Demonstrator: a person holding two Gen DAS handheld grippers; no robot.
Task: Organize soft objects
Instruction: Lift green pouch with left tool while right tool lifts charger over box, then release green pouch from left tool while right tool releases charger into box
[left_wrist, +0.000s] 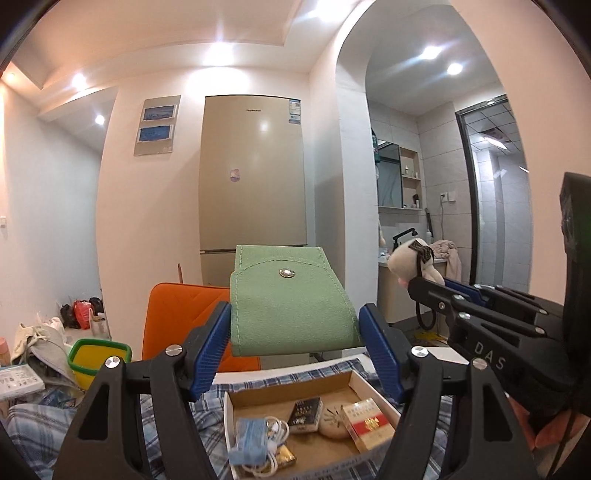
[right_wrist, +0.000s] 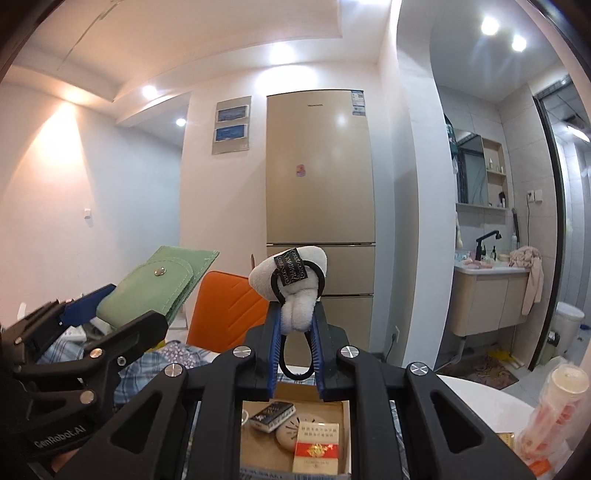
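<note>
at the far left, beyond my grippers, a yellow bin with a green rim (left_wrist: 98, 356) sits among clutter, with an orange chair back (left_wrist: 177, 317) just beside it. my left gripper (left_wrist: 293, 345) is closed on a green felt pouch (left_wrist: 291, 306) with a metal snap, holding it upright in the air by its two side edges, in front of a tall gold fridge (left_wrist: 253, 170). below both grippers, on a blue plaid cloth (left_wrist: 37, 424), lies an open cardboard box (left_wrist: 354, 380) that already holds a tangle of white earphones (left_wrist: 271, 439), a small black box (left_wrist: 304, 410), a round tan object and a red and white pack (left_wrist: 369, 422). further right, my right gripper (right_wrist: 295, 343) is pinched shut on a soft white plush hair tie (right_wrist: 295, 284), its black elastic loop hanging down between the fingers. both soft things are lifted and held above the box, so i judge this the carrying step, before either is set down. the next move likely calls for lowering each one into a free spot in the box or another container, then loosening the grip without dragging the limp material back out. which container is meant, i cannot tell.
</note>
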